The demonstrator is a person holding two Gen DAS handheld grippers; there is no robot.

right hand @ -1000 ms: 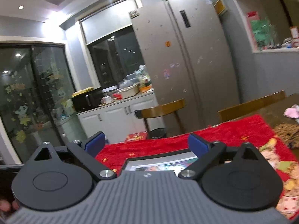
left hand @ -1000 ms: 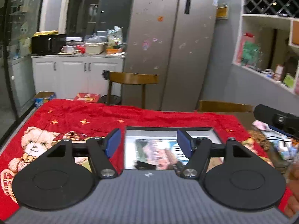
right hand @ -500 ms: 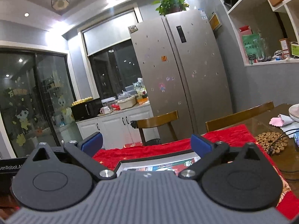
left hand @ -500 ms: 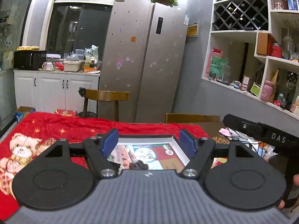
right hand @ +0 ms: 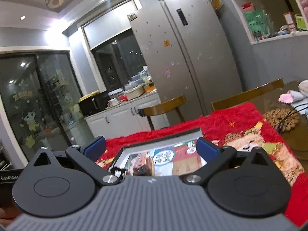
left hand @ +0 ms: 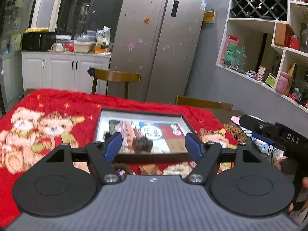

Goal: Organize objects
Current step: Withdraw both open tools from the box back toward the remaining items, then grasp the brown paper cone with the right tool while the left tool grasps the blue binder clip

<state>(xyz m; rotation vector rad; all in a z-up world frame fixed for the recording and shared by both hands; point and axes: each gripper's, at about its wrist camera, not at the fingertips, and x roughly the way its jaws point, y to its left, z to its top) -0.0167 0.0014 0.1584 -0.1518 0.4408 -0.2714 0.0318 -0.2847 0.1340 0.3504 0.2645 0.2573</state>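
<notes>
A shallow black-rimmed tray (left hand: pixel 142 113) with a colourful printed bottom lies on the red bear-print cloth (left hand: pixel 57 104). A small dark fuzzy object (left hand: pixel 142 142) lies inside it near the front, and another dark item (left hand: pixel 106 134) sits at its left front corner. My left gripper (left hand: pixel 154 144) is open and empty, just above the tray's near edge. My right gripper (right hand: pixel 151 147) is open and empty over the same tray (right hand: pixel 159 136), where the dark object (right hand: pixel 142 170) shows close below. The right gripper's body shows in the left wrist view (left hand: pixel 269 130).
Two wooden chairs (left hand: pixel 115 77) (left hand: pixel 202 103) stand at the table's far side, before a steel fridge (left hand: pixel 163 44). A beaded trivet (right hand: pixel 283 118), cables and a pink cloth (right hand: pixel 286 97) lie on the bare table to the right. Wall shelves (left hand: pixel 269 57) are at right.
Both grippers have tilted down and come closer to the tray, so more of its inside shows. Both stay open.
</notes>
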